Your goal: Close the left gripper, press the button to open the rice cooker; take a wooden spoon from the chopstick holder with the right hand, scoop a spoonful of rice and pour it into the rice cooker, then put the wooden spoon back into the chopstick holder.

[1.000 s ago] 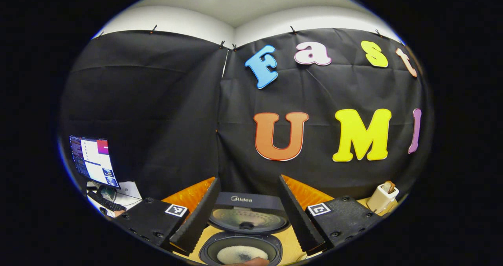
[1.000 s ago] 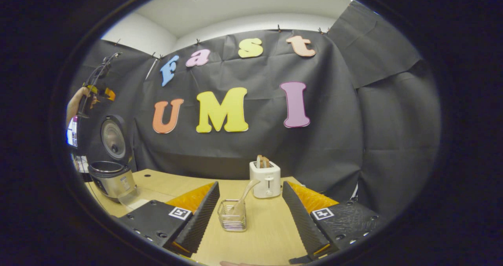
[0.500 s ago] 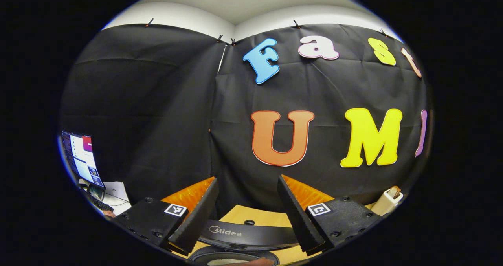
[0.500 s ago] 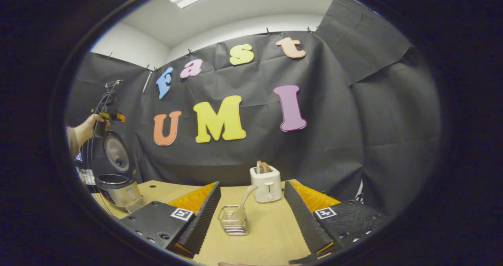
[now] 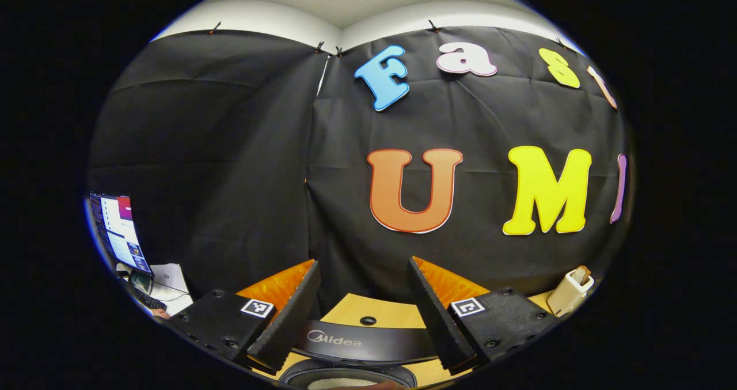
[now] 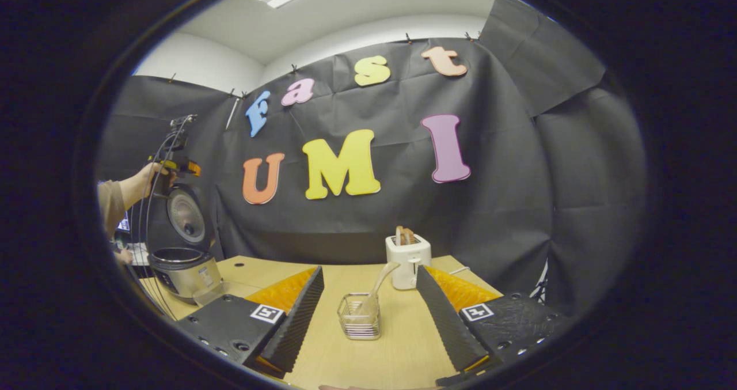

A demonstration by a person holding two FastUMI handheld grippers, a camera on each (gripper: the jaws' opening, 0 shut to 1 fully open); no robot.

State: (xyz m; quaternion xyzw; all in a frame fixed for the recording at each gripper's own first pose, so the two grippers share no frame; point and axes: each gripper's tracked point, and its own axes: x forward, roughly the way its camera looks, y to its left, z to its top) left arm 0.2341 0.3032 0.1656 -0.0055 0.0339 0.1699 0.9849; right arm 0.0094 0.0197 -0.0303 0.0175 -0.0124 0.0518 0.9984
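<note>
A: Where is the left tool [image 5: 364,312] sitting?
B: It is hanging above the cooker [image 5: 361,344], fingers spread wide apart and gripping nothing. The raised lid's top edge is showing between them, and the pot's rim is peeking in below, with a bit of pale rice in it.
A: And from the right gripper view?
B: The cooker [image 6: 185,269] is standing open at the counter's [image 6: 397,349] far left, lid upright. A hand [image 6: 151,177] is holding the left tool [image 6: 178,162] just above that lid.
A: The right tool [image 6: 371,315]?
B: Spread as well, holding nothing. The wire holder [image 6: 359,324] is standing on the counter between its fingers, ahead of them, with the spoon [image 6: 375,289] leaning in it, handle tilting up to the right. A toaster [image 6: 407,258] is standing behind it, near the wall.
</note>
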